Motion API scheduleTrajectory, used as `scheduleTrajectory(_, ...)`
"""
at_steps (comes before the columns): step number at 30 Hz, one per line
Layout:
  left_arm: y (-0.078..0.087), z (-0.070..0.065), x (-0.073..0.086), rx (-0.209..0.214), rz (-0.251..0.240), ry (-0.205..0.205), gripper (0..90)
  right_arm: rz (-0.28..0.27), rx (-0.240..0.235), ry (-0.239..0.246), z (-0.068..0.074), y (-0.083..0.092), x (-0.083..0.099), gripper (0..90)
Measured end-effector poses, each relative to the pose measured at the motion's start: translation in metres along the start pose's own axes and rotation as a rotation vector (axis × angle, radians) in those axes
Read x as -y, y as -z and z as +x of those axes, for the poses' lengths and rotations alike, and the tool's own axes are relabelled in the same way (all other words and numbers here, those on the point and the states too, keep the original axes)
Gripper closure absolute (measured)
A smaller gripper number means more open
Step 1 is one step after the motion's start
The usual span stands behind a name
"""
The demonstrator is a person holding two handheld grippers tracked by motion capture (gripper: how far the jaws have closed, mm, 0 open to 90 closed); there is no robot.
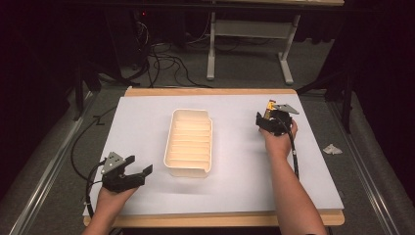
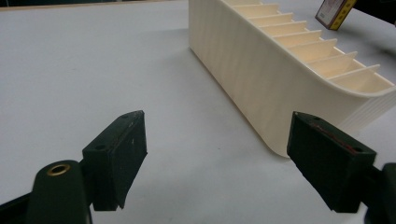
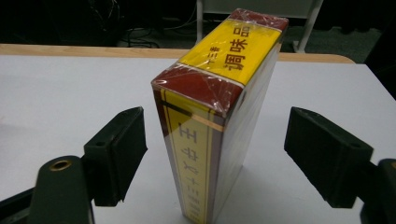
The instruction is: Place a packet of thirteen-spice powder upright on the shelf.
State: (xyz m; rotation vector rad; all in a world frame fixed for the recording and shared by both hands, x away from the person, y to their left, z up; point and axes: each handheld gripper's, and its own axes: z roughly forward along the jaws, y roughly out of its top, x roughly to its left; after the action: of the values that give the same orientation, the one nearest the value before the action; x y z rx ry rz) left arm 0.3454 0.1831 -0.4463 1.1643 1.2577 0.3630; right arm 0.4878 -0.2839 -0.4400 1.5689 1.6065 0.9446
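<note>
Standing on edge between the right tongs, gaping wide, box runs away lengthwise, left tongs wide, empty.

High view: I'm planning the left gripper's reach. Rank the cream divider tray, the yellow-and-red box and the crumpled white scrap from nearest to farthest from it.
From the left gripper:
1. Cream divider tray, just right of it, mid-table.
2. Yellow-and-red box, far right, at the right gripper.
3. Crumpled white scrap, on the floor past the table's right edge.

Box top reads 调味品 (yellow band), side partly legible
</note>
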Motion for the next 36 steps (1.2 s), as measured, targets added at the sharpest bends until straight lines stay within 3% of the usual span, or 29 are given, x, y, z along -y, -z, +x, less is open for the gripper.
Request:
scheduleTrajectory(6,0.000,0.000,0.000,-0.001,-0.001,-0.001,20.0,-0.013,0.007,-0.034,-0.002,0.001,-0.002,27.1)
scheduleTrajectory(20,0.001,0.001,-0.001,-0.003,-0.005,-0.004,20.0,-0.003,0.034,-0.047,0.004,0.001,-0.010,36.2)
scheduleTrajectory(27,0.001,0.001,-0.001,-0.005,-0.006,-0.005,20.0,-0.027,0.043,-0.043,0.004,0.003,-0.011,51.9)
scheduleTrajectory(28,0.001,0.001,-0.001,-0.004,-0.005,-0.005,20.0,-0.024,0.040,-0.042,0.003,0.005,-0.012,59.3)
scheduleTrajectory(31,0.001,0.000,-0.001,-0.004,-0.007,-0.002,20.0,-0.033,0.042,-0.029,0.001,0.008,-0.013,65.7)
scheduleTrajectory(36,0.001,0.000,0.000,-0.003,-0.007,-0.001,20.0,-0.028,0.020,-0.010,-0.003,0.010,-0.014,67.7)
